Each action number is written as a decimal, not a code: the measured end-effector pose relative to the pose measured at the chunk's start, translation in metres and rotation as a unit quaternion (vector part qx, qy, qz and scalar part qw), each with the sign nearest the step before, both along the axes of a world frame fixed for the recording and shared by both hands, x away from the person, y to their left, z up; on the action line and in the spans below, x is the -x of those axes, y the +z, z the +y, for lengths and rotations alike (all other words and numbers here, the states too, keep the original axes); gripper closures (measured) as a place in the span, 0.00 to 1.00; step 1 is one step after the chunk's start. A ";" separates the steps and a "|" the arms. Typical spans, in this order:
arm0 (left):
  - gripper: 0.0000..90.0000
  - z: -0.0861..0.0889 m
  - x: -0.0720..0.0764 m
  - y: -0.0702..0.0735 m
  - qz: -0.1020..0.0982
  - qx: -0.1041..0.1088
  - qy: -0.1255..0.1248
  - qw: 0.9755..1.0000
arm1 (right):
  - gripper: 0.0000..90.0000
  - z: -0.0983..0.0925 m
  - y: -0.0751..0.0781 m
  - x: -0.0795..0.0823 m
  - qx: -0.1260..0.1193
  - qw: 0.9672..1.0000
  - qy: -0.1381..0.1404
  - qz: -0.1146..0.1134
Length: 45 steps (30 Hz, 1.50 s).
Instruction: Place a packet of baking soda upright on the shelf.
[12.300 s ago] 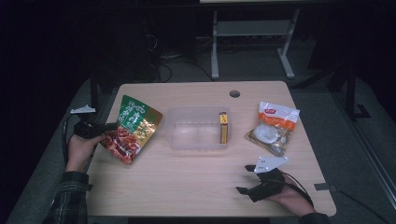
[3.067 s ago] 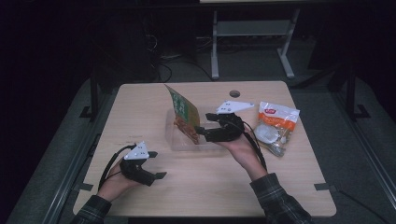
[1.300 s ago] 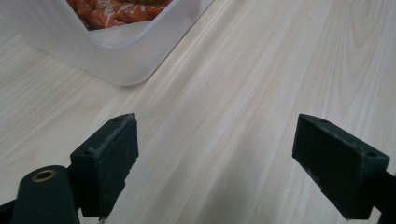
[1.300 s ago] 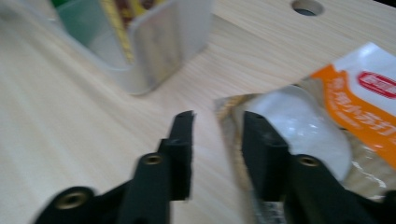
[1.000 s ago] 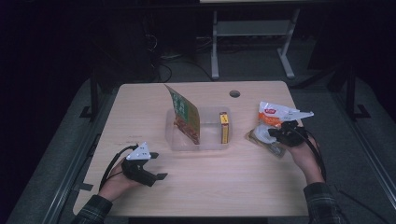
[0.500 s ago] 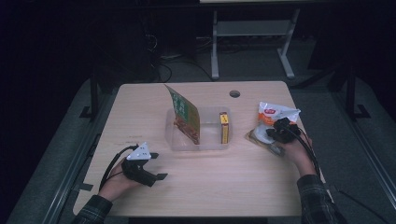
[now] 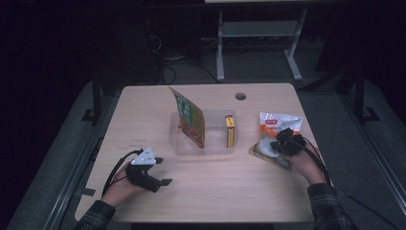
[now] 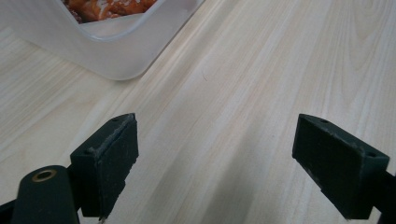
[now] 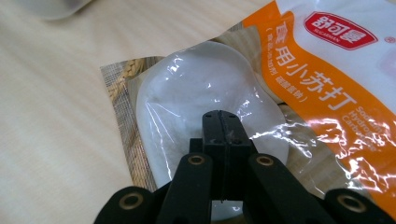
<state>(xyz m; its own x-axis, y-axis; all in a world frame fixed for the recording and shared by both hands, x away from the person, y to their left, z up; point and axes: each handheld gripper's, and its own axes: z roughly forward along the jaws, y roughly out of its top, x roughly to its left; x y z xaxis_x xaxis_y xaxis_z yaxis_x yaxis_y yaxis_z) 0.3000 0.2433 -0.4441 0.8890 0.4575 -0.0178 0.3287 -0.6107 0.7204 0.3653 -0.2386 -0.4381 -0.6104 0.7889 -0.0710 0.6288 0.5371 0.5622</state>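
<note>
The baking soda bag [image 9: 261,107] lies right under the right gripper [image 9: 223,122], whose jaws are pressed together with nothing between, the tips over its white window, to the right of the clear container [image 7: 210,146].

Tool [image 9: 220,122] closed over orange-and-white powder bag [image 9: 261,88], wooden table [image 9: 51,93]

The right gripper [image 7: 282,142] is sinking onto the white-and-orange pouch [image 7: 275,128] by the table's right edge — jaws together, seemingly touching the film.
</note>
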 end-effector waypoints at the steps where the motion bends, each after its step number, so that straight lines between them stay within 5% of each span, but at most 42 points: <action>1: 0.16 0.000 0.000 0.000 0.000 0.000 0.000 1.000 | 1.00 0.000 0.000 0.000 0.000 1.000 0.000 0.000; 8: 0.16 -0.001 0.001 0.000 -0.002 0.004 -0.001 1.000 | 1.00 0.014 0.003 0.029 0.003 1.000 0.018 0.015; 10: 0.16 -0.001 0.001 0.000 -0.004 0.006 -0.001 1.000 | 1.00 0.015 0.005 0.035 0.009 1.000 0.030 0.005; 17: 0.16 -0.001 0.001 0.000 0.000 0.004 -0.005 1.000 | 1.00 -0.006 0.018 0.035 0.004 1.000 0.000 -0.023; 22: 0.16 -0.001 0.001 0.000 0.000 0.006 -0.004 1.000 | 1.00 -0.016 0.005 0.037 0.005 1.000 0.000 0.009; 33: 0.16 -0.002 0.001 -0.001 -0.002 0.005 -0.005 1.000 | 1.00 -0.006 0.008 0.056 0.006 0.999 0.038 0.027; 38: 0.16 -0.003 0.002 -0.001 0.001 0.005 -0.005 1.000 | 1.00 0.003 0.007 0.054 0.012 0.998 0.065 0.000; 45: 0.16 -0.003 0.002 -0.001 0.002 0.006 -0.004 1.000 | 1.00 0.008 0.006 0.052 -0.010 0.996 0.088 0.029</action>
